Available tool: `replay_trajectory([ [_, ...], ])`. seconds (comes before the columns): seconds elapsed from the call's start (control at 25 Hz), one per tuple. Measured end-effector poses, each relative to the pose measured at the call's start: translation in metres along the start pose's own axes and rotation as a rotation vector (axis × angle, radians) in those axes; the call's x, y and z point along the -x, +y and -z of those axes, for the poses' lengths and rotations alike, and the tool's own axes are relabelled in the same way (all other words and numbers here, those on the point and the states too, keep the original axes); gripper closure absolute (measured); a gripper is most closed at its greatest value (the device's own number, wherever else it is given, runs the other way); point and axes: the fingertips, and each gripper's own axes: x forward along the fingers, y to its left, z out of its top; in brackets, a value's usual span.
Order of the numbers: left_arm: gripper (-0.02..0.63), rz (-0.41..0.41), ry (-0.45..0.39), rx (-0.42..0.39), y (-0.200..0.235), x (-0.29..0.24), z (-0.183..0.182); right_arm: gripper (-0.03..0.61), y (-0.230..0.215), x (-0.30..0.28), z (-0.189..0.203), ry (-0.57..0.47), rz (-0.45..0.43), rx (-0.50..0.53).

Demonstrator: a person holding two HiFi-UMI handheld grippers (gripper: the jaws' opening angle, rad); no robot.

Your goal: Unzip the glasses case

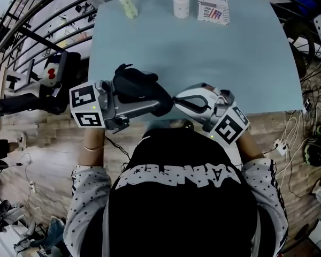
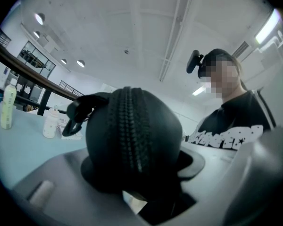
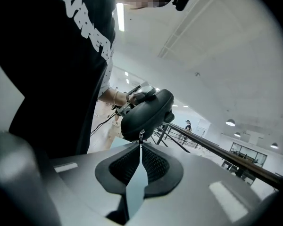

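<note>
Left gripper [image 2: 141, 173] round domed black case [image 2: 132, 131], zip pull [image 3: 140, 136] seemingly in right gripper [image 3: 140, 147].

A lab-like hall: strip-lit ceiling [image 2: 132, 32], mezzanine railing [image 3: 212, 149], floor cables [image 1: 297, 125]

1. The head view looks from above the person [image 1: 182, 208] steeply down, past the black-shirted shoulders, onto the left claw [image 1: 148, 96], the right claw [image 1: 177, 98] and the pale worktop [image 1: 214, 63] beyond.
2. The left gripper view rides low on its claw, facing along the jaws and up toward the ceiling [image 2: 132, 32]. The glasses case [image 2: 132, 135] fills its middle, very near.
3. The right gripper view faces along its own jaws, with the zipper pull [image 3: 140, 136] at their tips and the case close behind.
4. All three views share the case. The two gripper views face each other across it.
</note>
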Motion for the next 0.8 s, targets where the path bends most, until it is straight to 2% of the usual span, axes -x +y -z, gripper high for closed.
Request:
replay_trajectory([
  [0.28, 0.614, -0.019, 0.009, 0.013, 0.011, -0.010, 0.000, 0.546, -0.002, 0.005, 0.008, -0.015, 0.011, -0.020],
  [0.52, 0.614, -0.022, 0.009, 0.018, 0.005, -0.007, -0.001, 0.550, -0.002, 0.007, -0.001, -0.032, 0.030, -0.047],
  [0.8, 0.614, -0.012, 0.024, 0.039, 0.010, -0.010, 0.002, 0.574, -0.008, 0.011, 0.006, 0.008, 0.042, -0.009],
])
